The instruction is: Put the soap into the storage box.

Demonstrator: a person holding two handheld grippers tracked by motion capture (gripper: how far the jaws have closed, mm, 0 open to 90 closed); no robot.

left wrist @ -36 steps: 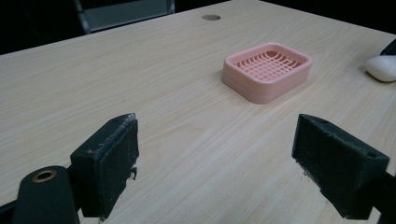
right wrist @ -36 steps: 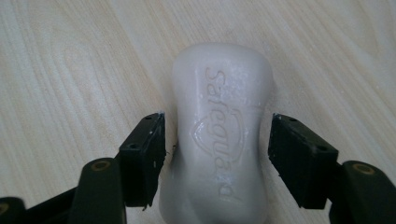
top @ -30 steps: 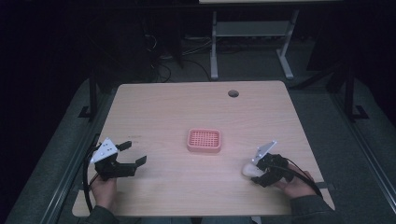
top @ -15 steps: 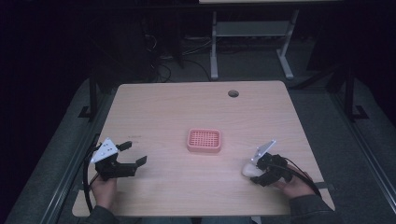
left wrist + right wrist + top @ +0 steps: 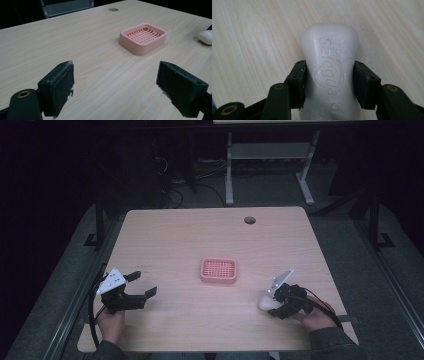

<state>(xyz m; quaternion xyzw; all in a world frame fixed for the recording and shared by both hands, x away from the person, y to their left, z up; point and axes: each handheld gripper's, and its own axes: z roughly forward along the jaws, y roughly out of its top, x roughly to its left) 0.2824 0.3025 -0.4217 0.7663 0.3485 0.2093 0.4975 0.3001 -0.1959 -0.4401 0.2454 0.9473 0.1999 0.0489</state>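
Here the right gripper (image 5: pixel 329 82) pinches the soap bar (image 5: pixel 330 72) across its waist, near the worktop's (image 5: pixel 165 235) front right corner. It should lift level, then lower centred over the pink soap dish (image 5: pixel 218 271). The left gripper (image 5: pixel 141 284) stays spread, idle.

Layout on the table

The soap dish (image 5: pixel 218 271) is sitting near the middle of the table (image 5: pixel 190 227); the soap bar (image 5: pixel 269 303) is lying toward the front right corner, between the right gripper (image 5: pixel 274 304) jaws, and the left gripper (image 5: pixel 141 284) is resting near the front left corner.
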